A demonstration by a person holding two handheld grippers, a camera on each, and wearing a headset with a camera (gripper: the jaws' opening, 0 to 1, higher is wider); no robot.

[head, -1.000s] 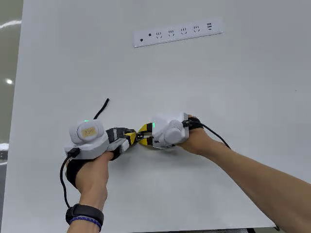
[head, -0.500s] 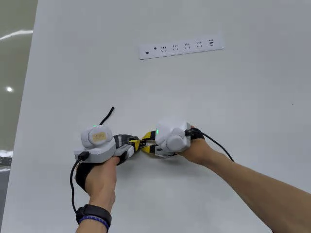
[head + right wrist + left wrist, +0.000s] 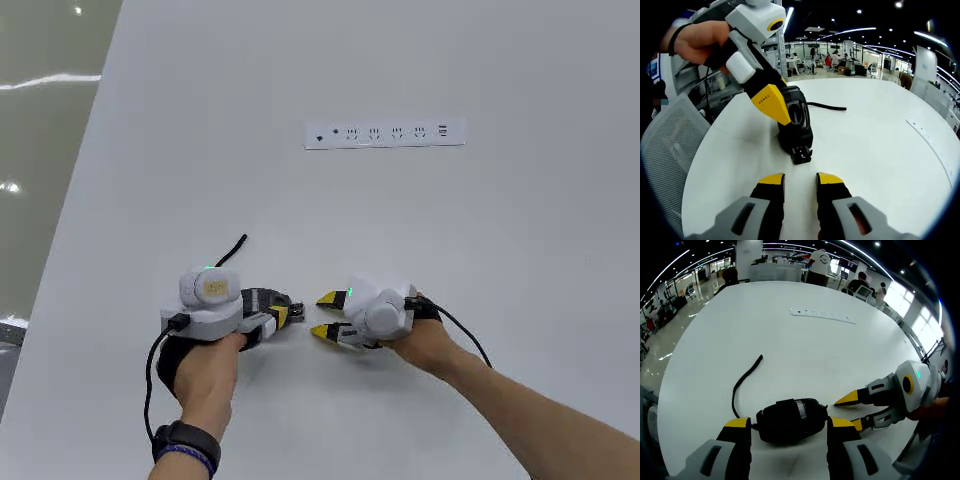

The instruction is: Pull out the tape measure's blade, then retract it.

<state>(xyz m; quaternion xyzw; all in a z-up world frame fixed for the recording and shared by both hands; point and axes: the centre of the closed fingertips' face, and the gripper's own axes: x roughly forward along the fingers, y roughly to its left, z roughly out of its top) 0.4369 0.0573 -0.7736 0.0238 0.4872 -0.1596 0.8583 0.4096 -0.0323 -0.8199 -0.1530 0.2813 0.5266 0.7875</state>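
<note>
My left tongs (image 3: 287, 311) squeeze the little black plastic tape measure (image 3: 790, 421). Its blade end (image 3: 801, 155) points right, at my open, empty right tongs (image 3: 800, 181) nearby.

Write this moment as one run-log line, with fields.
left gripper: shut on tape measure | right gripper: open, apart | blade tip: at case

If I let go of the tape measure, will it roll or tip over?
Probably neither: the tape measure looks blocky and squat, so it should sit steady. Its strap lies in a loose curve, so it will likely flop.
</note>
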